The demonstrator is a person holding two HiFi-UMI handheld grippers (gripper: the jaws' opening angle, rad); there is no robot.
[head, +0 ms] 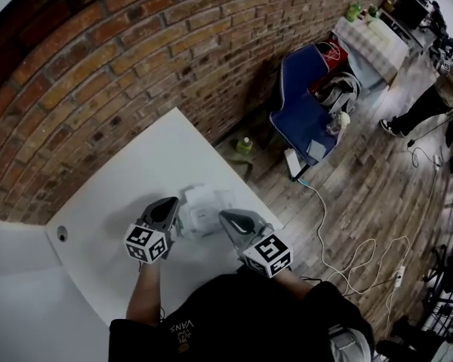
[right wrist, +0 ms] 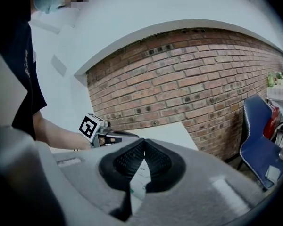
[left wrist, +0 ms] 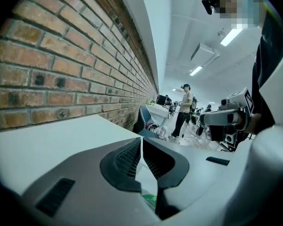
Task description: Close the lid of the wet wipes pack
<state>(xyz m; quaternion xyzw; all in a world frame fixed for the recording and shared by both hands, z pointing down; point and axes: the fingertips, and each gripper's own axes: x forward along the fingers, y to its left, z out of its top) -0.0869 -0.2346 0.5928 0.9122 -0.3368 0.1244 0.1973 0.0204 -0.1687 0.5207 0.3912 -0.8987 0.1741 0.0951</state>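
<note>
The wet wipes pack (head: pixel 201 214) is white and lies on the white table (head: pixel 136 179), between my two grippers. Its lid is too small and washed out to tell whether it is up or down. My left gripper (head: pixel 169 211) is at the pack's left side, jaws shut with nothing held. My right gripper (head: pixel 231 222) is at the pack's right side, also shut and empty. In the left gripper view the fingertips (left wrist: pixel 141 141) meet, and a strip of the pack (left wrist: pixel 151 199) with green print shows below them. The right gripper view shows closed jaws (right wrist: pixel 144 143) over the pack (right wrist: pixel 138 182).
A brick wall (head: pixel 136 59) runs behind the table. The table's right edge (head: pixel 234 168) drops to a wooden floor with a green bottle (head: pixel 244 145), a blue chair (head: pixel 306 104) and white cables (head: pixel 347 262). A small round fitting (head: pixel 62 234) sits near the table's left edge.
</note>
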